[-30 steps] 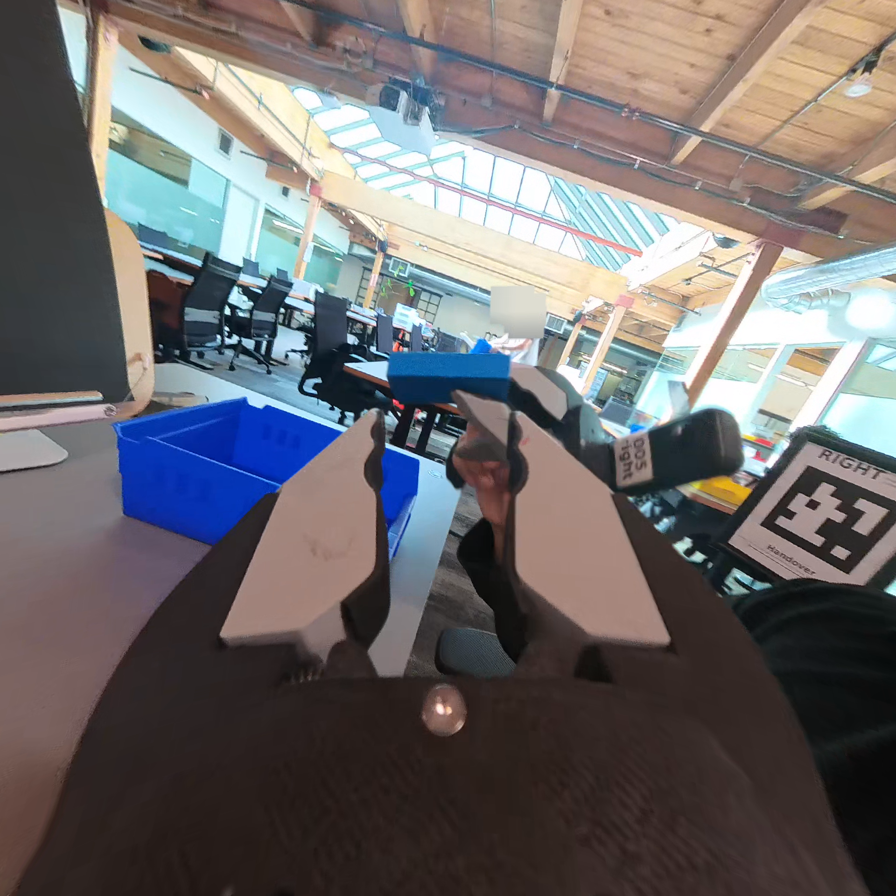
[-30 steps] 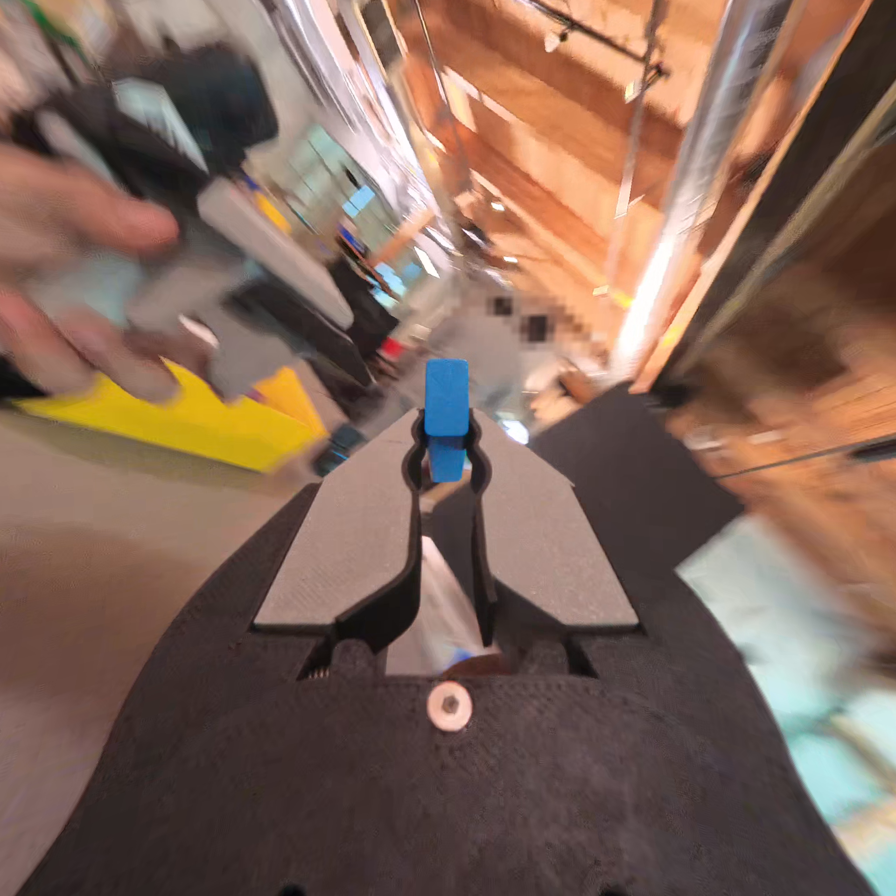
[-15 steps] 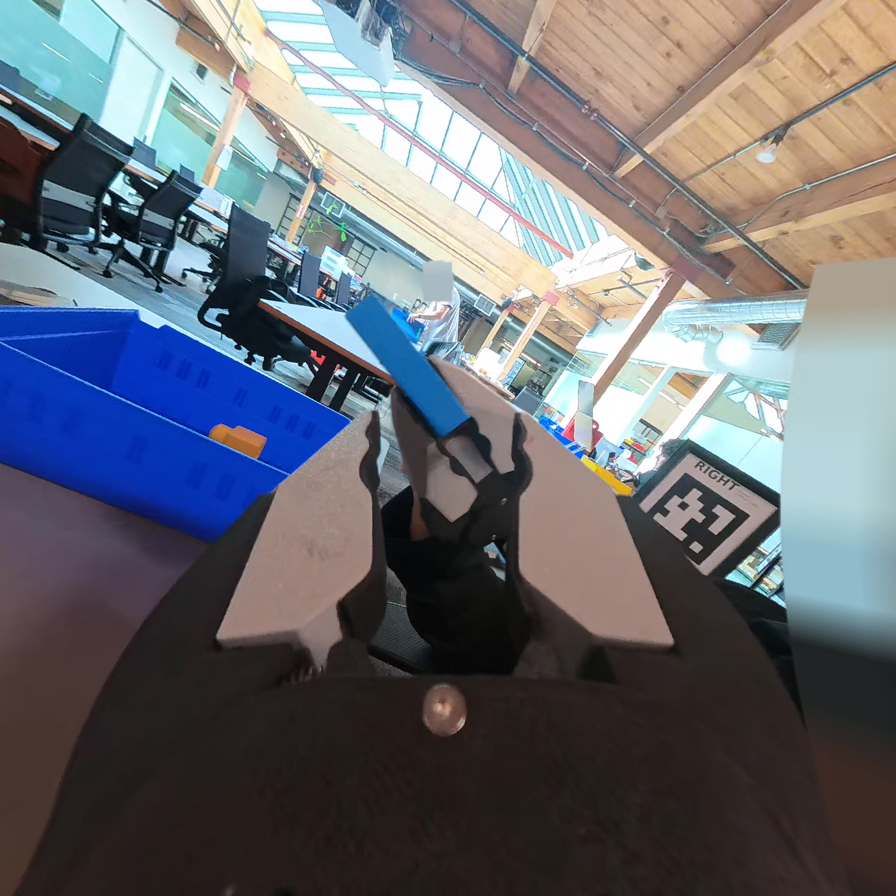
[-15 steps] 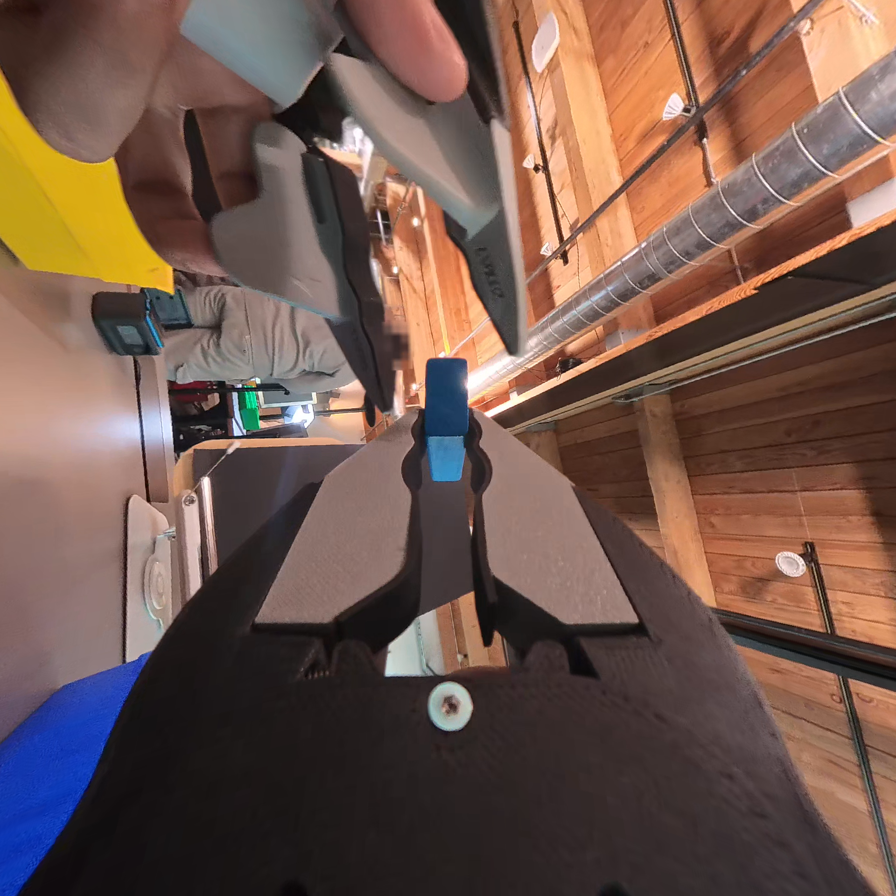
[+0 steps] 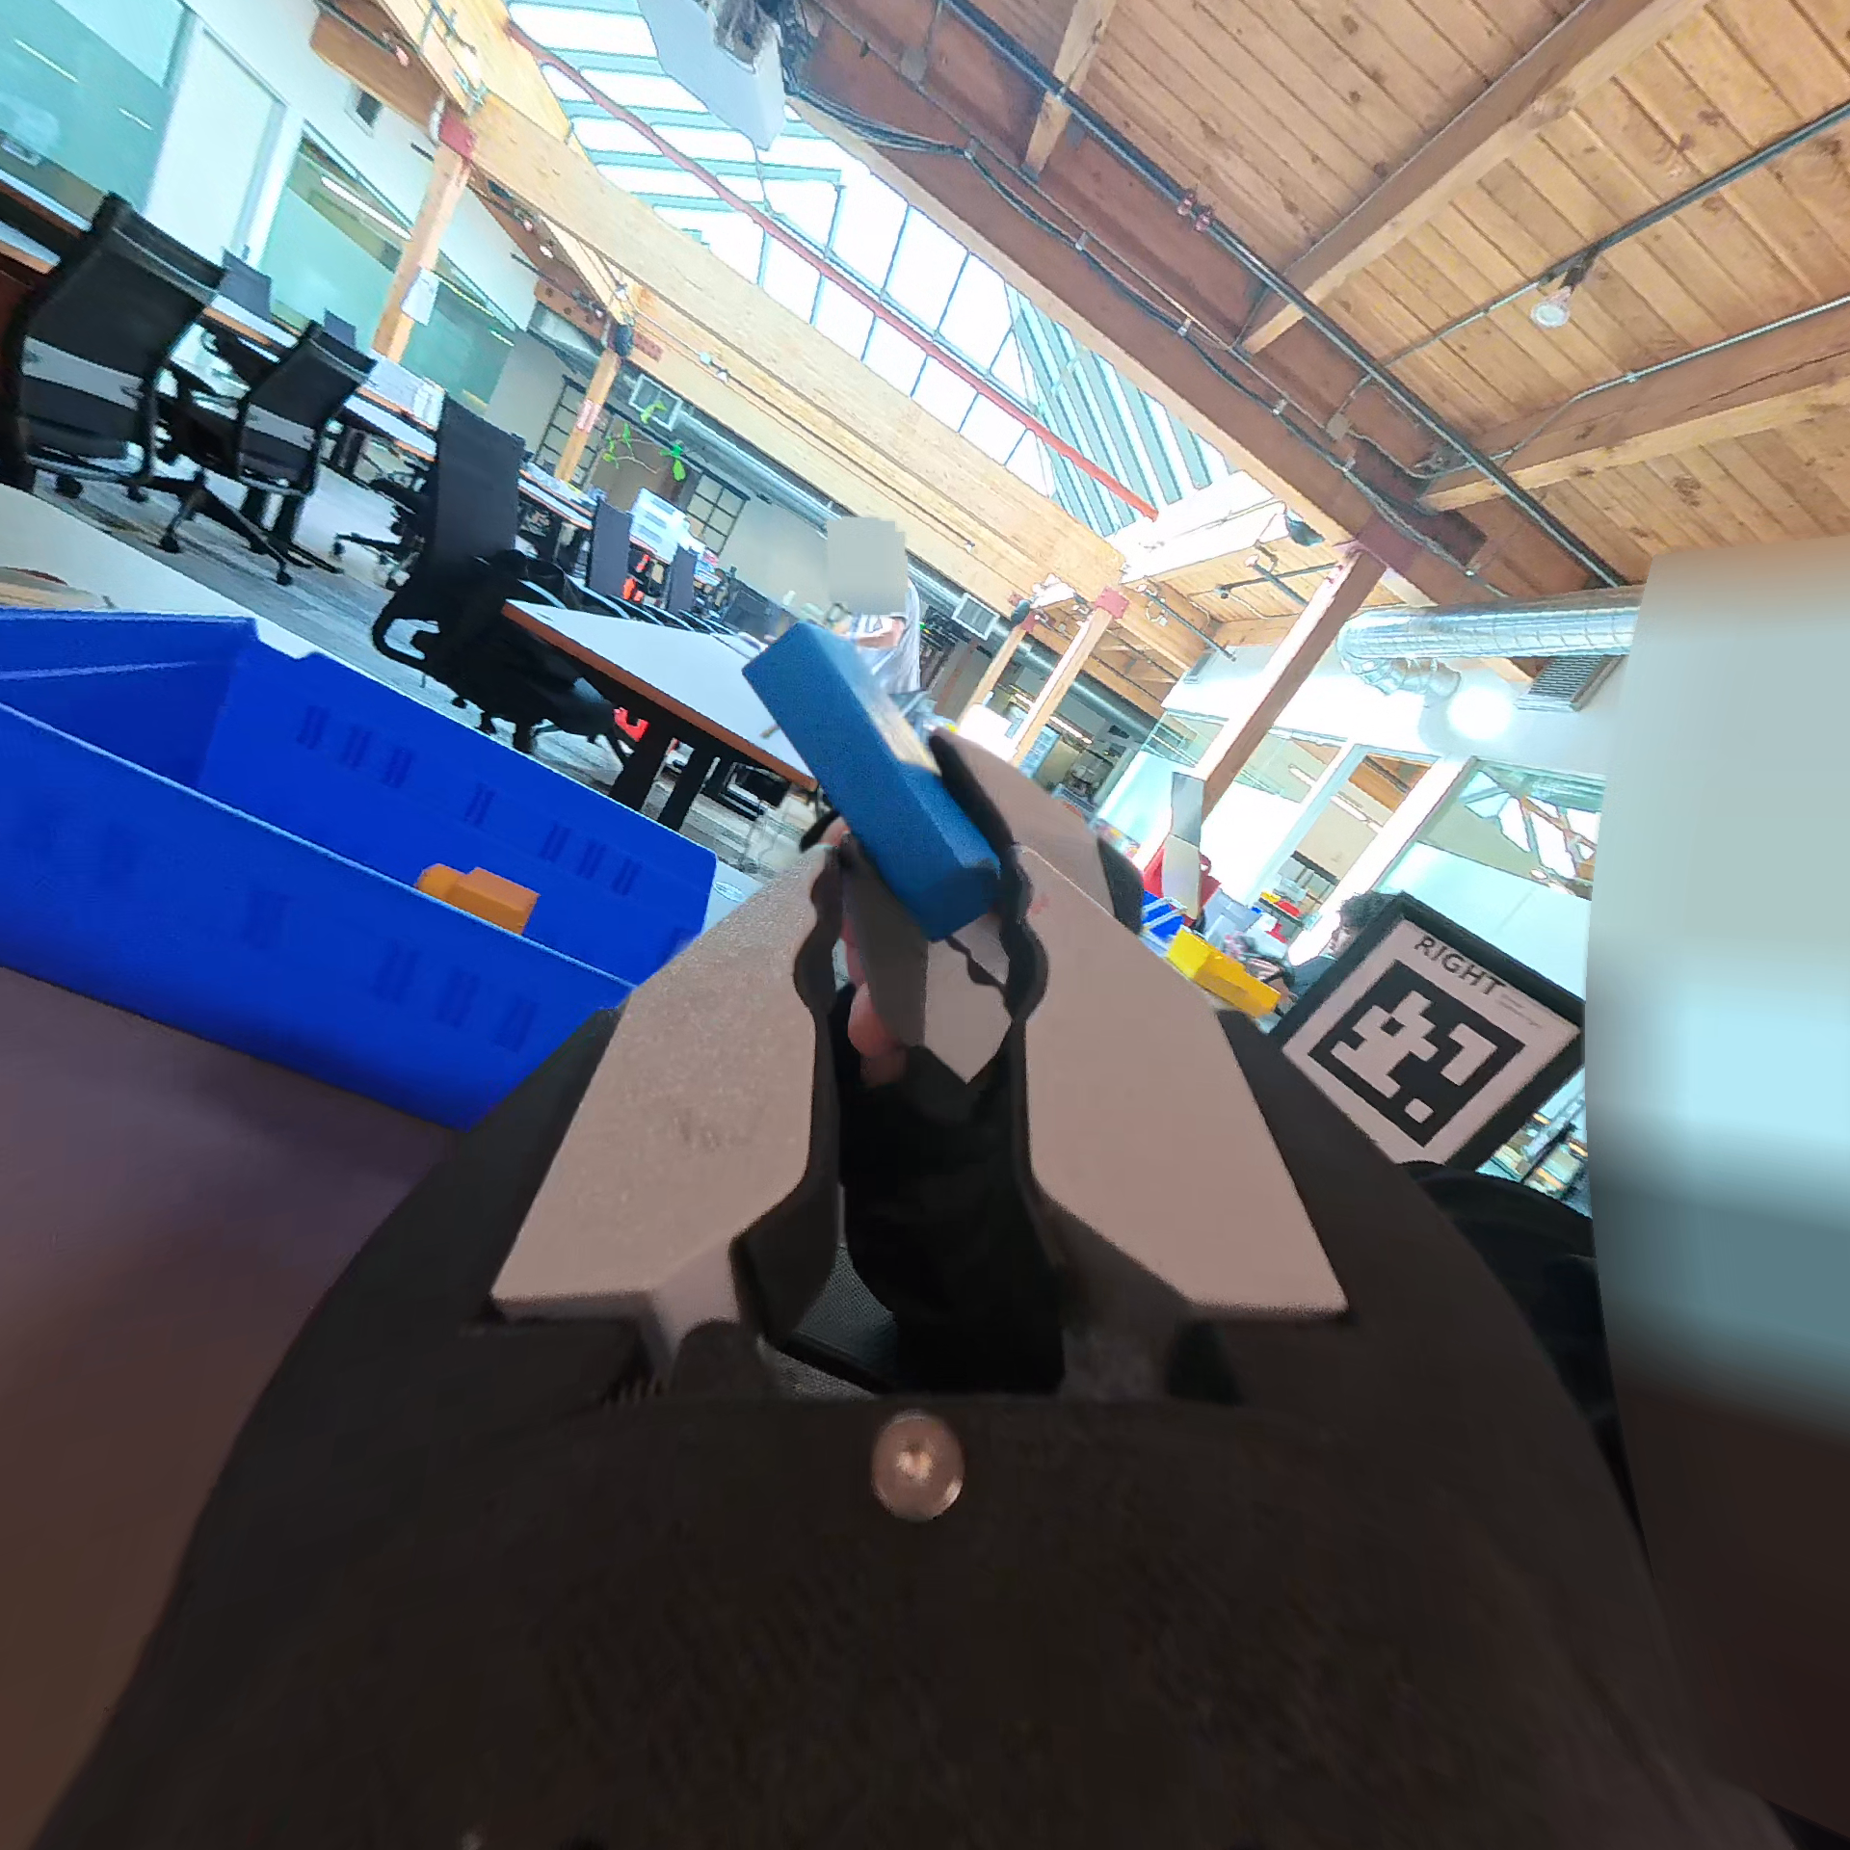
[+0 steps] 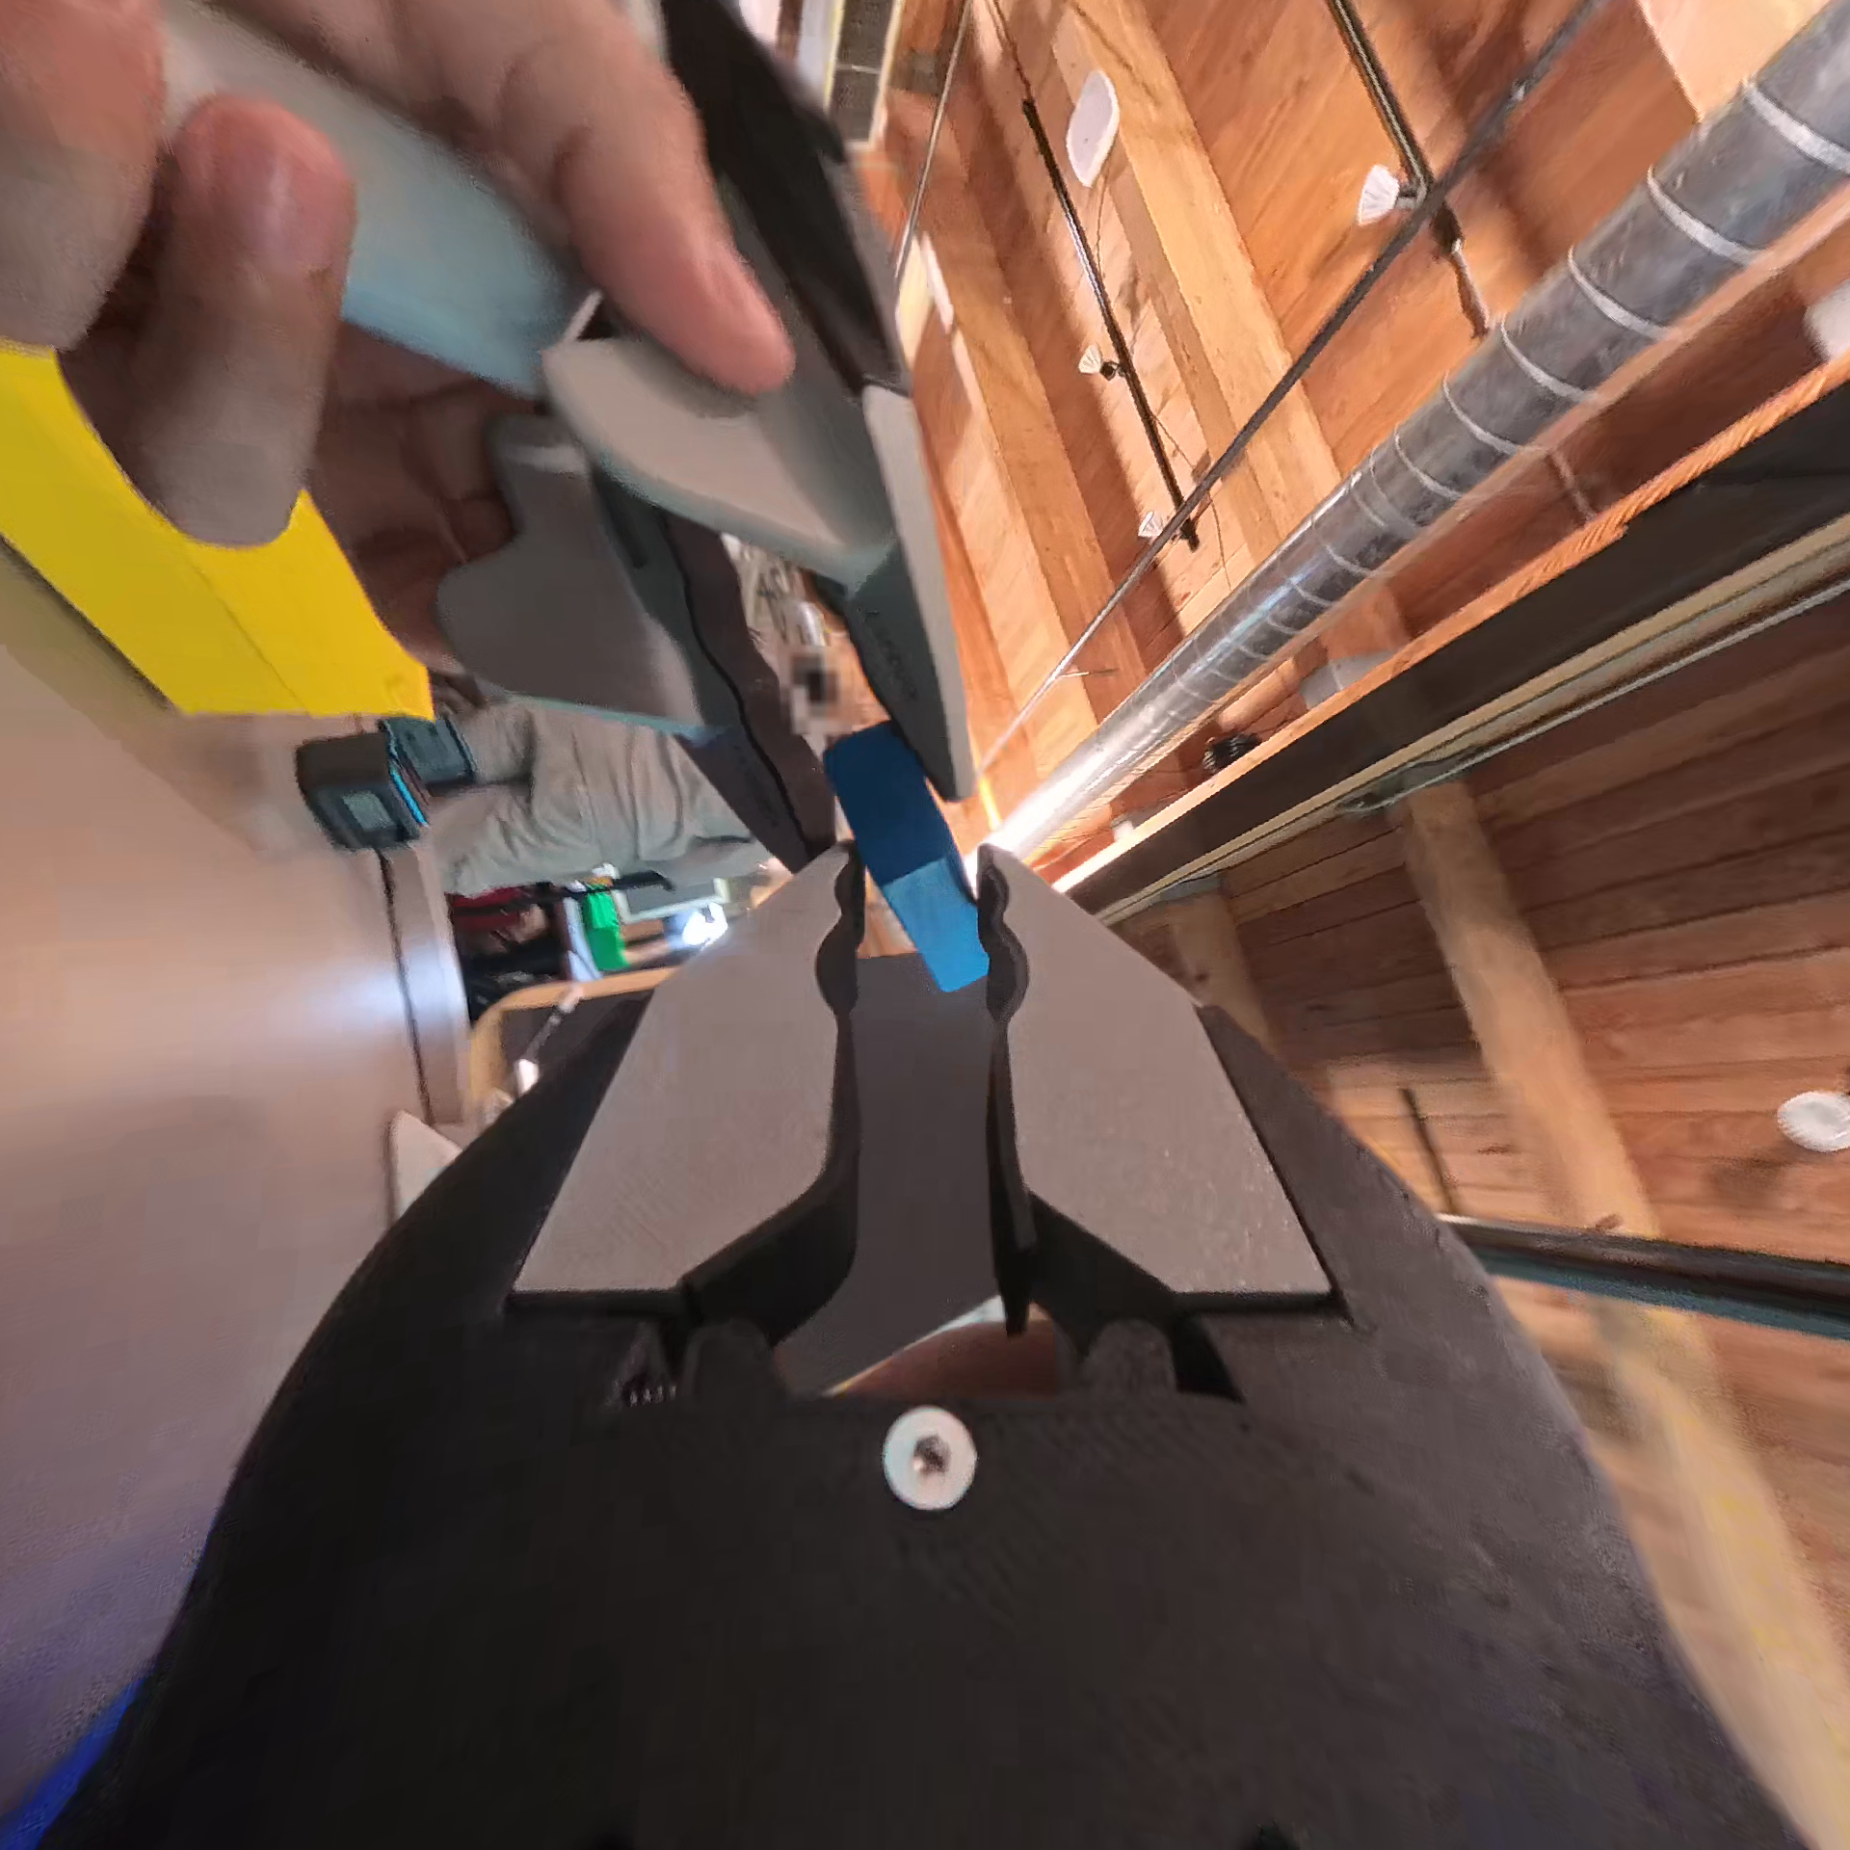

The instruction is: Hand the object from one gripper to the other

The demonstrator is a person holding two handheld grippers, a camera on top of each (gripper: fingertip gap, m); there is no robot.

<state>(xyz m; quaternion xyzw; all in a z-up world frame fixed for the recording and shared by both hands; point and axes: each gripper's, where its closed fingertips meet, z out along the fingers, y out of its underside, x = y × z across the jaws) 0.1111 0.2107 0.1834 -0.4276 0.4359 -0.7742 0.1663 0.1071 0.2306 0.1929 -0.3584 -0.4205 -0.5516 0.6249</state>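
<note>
Left gripper (image 5: 916,881) fingers closed on blue block (image 5: 873,776) at frame centre. Right gripper (image 6: 916,876) fingers parted narrowly around the block's (image 6: 906,851) lower end, gap at left.

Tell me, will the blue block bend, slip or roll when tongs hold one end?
Probably stiff: the blue block looks straight though the left tongs pinch only one end. Likely light, since that small grip carries it. Flat faces should not roll; its tilt suggests it may pivot.

Matt blue block (image 5: 881,801); glossy plastic bin (image 5: 250,901); wood-plank ceiling (image 5: 1402,200).
</note>
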